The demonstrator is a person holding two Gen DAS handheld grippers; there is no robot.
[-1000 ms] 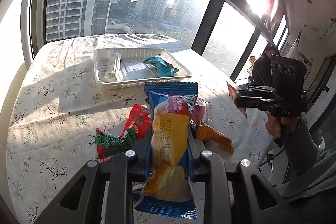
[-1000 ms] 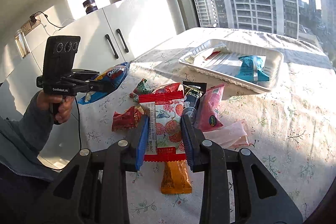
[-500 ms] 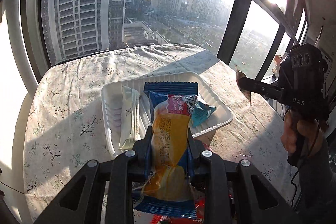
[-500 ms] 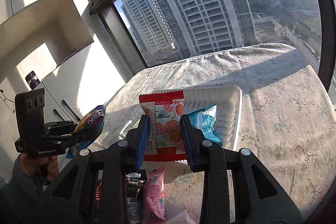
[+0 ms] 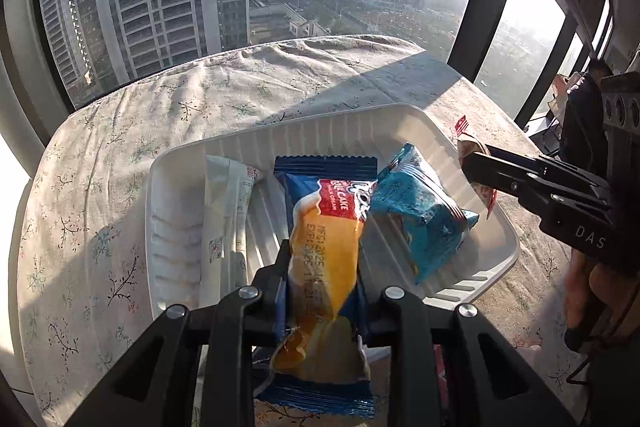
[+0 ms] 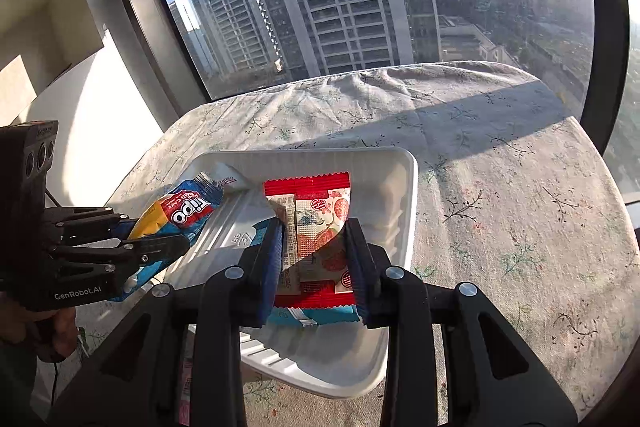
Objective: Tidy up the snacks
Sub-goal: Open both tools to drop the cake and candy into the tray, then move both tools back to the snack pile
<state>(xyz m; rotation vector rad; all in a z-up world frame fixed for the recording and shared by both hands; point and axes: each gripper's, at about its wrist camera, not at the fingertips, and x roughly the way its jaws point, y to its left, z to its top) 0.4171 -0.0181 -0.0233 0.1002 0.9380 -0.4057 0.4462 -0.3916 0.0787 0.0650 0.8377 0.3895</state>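
Left gripper (image 5: pixel 322 291) clenched on cake packet (image 5: pixel 324 247), right gripper (image 6: pixel 314 259) clenched on red sweet packet (image 6: pixel 316 227); both poised over white tray (image 5: pixel 320 127) on desk (image 5: pixel 100 187), apparently for dropping beside blue packet (image 5: pixel 420 211).

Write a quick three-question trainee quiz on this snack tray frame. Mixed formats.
1. True or false: the left gripper is shut on the blue and yellow roll cake packet.
2. Multiple choice: what does the right gripper hold? A) a teal packet B) the red and white packet C) nothing
3. Fill in: the teal packet and the white sachet lie inside the ____.

Key: 1 true. 2 B. 3 white tray.
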